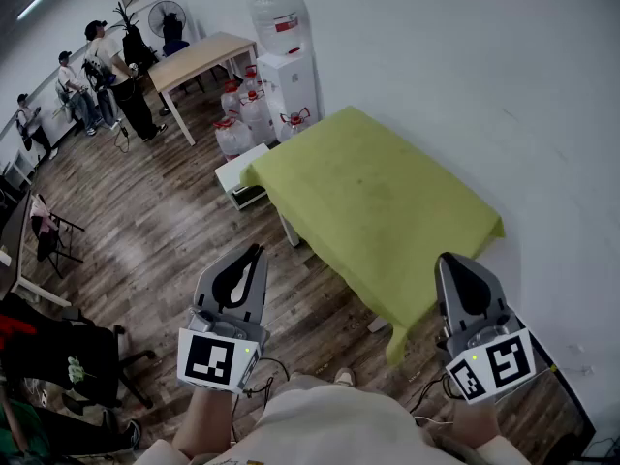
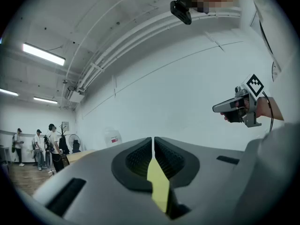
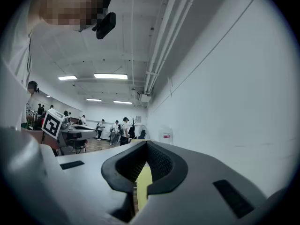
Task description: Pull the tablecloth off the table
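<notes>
One yellow-green tablecloth (image 1: 373, 211) covers the whole top of a bench (image 1: 290, 231) that stands along the white wall (image 1: 465, 66). Its edges hang over the sides, and the near corner droops lowest. The cloth lies flat, and neither gripper touches it.

Left gripper (image 1: 256, 250): held level over the wooden floor (image 1: 165, 221), short of the bench's near left edge. Its fingers (image 2: 138, 158) are pressed together with nothing between them.

Right gripper (image 1: 448, 258): held level just beside the cloth's near corner. Its fingers (image 3: 161, 163) are likewise together and empty. In each gripper view a yellow-green strip shows in the slit below the closed fingertips, where the cloth lies beyond them.

Beyond the bench's far end:
- a white water dispenser (image 1: 283, 66) stands against the wall;
- several water bottles (image 1: 242, 114) sit on the floor beside it;
- a low white stand (image 1: 240, 174) sits near the bench's far corner.

Farther off are a wooden table (image 1: 199, 61), a fan (image 1: 167, 13) and a group of standing people (image 1: 107, 76).
</notes>
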